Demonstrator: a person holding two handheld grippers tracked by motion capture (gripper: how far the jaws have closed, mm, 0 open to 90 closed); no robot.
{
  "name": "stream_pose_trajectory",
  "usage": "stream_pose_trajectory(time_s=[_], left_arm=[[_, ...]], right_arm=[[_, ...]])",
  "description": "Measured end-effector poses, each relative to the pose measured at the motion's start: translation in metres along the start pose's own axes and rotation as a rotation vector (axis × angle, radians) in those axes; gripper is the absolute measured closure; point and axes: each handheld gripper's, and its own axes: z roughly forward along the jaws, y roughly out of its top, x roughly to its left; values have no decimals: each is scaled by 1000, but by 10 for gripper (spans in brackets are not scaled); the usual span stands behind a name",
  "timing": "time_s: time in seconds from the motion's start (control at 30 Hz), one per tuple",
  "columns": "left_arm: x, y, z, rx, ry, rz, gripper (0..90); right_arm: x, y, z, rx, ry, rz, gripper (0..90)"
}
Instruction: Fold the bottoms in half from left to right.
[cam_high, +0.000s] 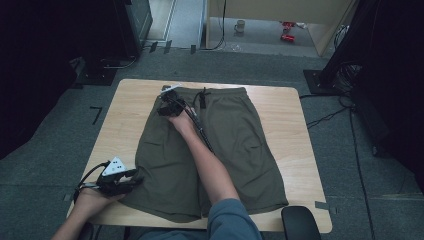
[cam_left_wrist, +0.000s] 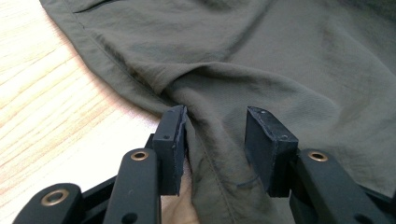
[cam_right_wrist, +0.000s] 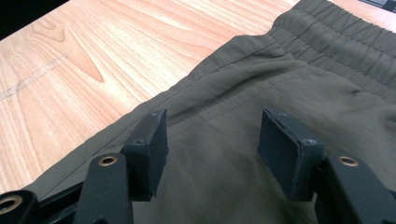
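A pale wooden desk (cam_high: 125, 100) stands on grey carpet, with dark curtains to either side. A pair of olive-green shorts (cam_high: 225, 145) lies spread flat across the middle of it, the elastic waistband (cam_high: 225, 91) at the far edge and the two leg hems toward the person. The long axis therefore runs from near to far, with the waist pointing away.

The left gripper (cam_high: 131, 178) sits at the near-left leg hem. In the left gripper view its fingers (cam_left_wrist: 170, 149) stand apart with a ridge of hem cloth bunched between them; one pad touches the fabric, but the other is clear of it, so nothing is clamped. The right gripper (cam_high: 167, 107) reaches across to the far-left corner by the waistband, its fingers (cam_right_wrist: 149, 154) apart above the cloth near the side seam, gripping nothing.

The risks, as I judge them:
- The left fingers may close on one layer only, so the leg would peel apart when lifted.
- The right fingers may close on flat cloth and slip off.
- An uneven lift would skew any fold and drag the shorts toward the desk's left edge.
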Motion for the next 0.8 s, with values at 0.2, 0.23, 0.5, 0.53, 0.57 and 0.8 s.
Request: stream_pose_trajectory(time_s=[0.2,0.23,0.5,0.53,0.57,0.8], left_arm=[[0,0,0,1,1,0,585],[0,0,0,1,-1,0,585],[0,0,0,2,4,0,588],[-1,0,0,3,5,0,590],[-1,0,0,3,5,0,594],[-1,1,1,2,12,5,675]], right_arm=[[3,1,8,0,4,15,380],[4,0,10,5,5,11,372],[13,-5,15,-5,-78,-76,429],[13,-6,15,-12,-81,-68,432],[13,-6,15,-12,-81,-68,432],[19,-15,13,-70,-90,-67,654]])
